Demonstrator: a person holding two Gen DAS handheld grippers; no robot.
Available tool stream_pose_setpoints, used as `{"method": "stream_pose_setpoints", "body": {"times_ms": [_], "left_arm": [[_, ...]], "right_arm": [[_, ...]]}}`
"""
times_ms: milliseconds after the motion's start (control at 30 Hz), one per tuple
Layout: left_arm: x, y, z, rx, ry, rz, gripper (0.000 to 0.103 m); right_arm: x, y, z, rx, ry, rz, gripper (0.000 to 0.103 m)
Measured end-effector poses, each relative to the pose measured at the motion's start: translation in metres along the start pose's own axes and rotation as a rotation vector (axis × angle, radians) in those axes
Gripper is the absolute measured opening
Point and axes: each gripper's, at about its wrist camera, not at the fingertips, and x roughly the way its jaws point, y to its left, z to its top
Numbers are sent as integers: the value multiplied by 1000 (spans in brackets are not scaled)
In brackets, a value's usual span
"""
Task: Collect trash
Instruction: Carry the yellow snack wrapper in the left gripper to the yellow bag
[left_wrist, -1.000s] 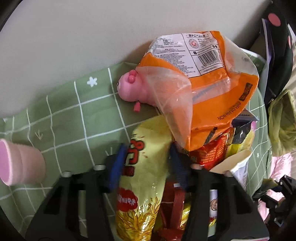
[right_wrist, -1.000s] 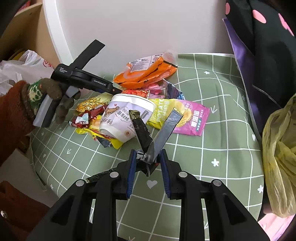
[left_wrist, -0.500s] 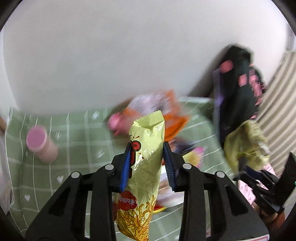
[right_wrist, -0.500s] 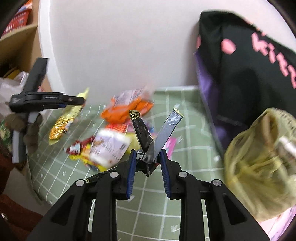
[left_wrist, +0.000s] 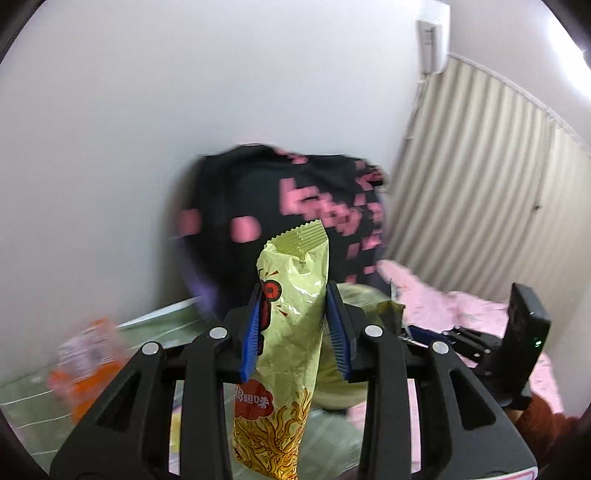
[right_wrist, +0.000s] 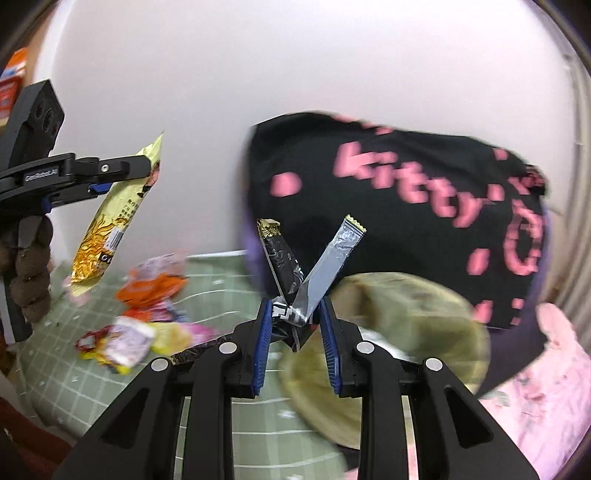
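My left gripper is shut on a yellow-green snack bag and holds it upright in the air; the gripper and the bag also show in the right wrist view. My right gripper is shut on a black-and-silver wrapper folded into a V. A yellowish plastic bag lies just beyond and below the right gripper. A pile of wrappers, with an orange packet and a paper cup, lies on the green checked cloth.
A black cloth with pink "kitty" lettering stands behind the plastic bag against the white wall. Pink fabric lies at the right. A ribbed curtain hangs at the far right. The right gripper's body shows low right.
Both grippers have lifted and swung right, away from the wrapper pile toward the black cloth and the plastic bag. The left one carries the snack bag up; the right one keeps its wrapper.
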Motion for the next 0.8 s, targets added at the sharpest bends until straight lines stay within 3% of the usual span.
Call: {"method": "stream_pose_setpoints", "body": {"times_ms": [267, 433, 567, 800], "left_arm": [[91, -69, 8, 16, 63, -223, 31], [142, -108, -4, 63, 117, -306, 31], [181, -115, -14, 48, 143, -312, 31], [219, -102, -21, -13, 107, -240, 31]], "right_arm": [[-46, -82, -20, 122, -5, -179, 25], [-55, -111, -40, 168, 19, -218, 25], [-48, -125, -47, 151, 52, -218, 25], [-18, -149, -37, 128, 70, -175, 25]]}}
